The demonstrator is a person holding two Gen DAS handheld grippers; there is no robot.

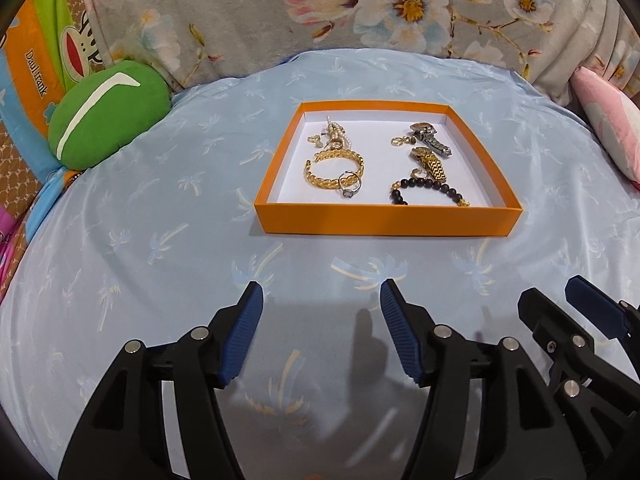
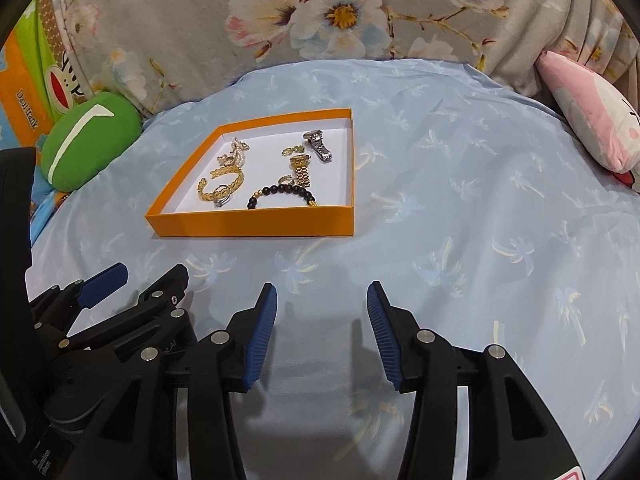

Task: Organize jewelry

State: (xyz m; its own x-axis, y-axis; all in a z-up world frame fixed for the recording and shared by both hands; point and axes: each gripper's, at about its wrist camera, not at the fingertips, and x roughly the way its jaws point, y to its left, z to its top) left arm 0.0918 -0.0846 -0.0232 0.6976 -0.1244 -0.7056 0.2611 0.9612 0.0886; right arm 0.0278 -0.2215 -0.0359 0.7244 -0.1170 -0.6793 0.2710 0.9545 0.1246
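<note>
**Both grippers empty, short of the tray**

The orange tray (image 1: 384, 222) lies mid-bed with jewelry (image 1: 335, 172) inside; bare blue sheet (image 1: 160, 272) rings it, with a green pillow (image 1: 108, 114) left and a pink pillow (image 2: 584, 120) right. The left hand-held gripper (image 1: 322, 334) and right hand-held gripper (image 2: 322, 334) sit side by side, tilted downward, jaws released, grasping nothing.

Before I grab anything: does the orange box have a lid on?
Open. The orange box has no lid; the gold bracelet and watches lie exposed inside.
</note>
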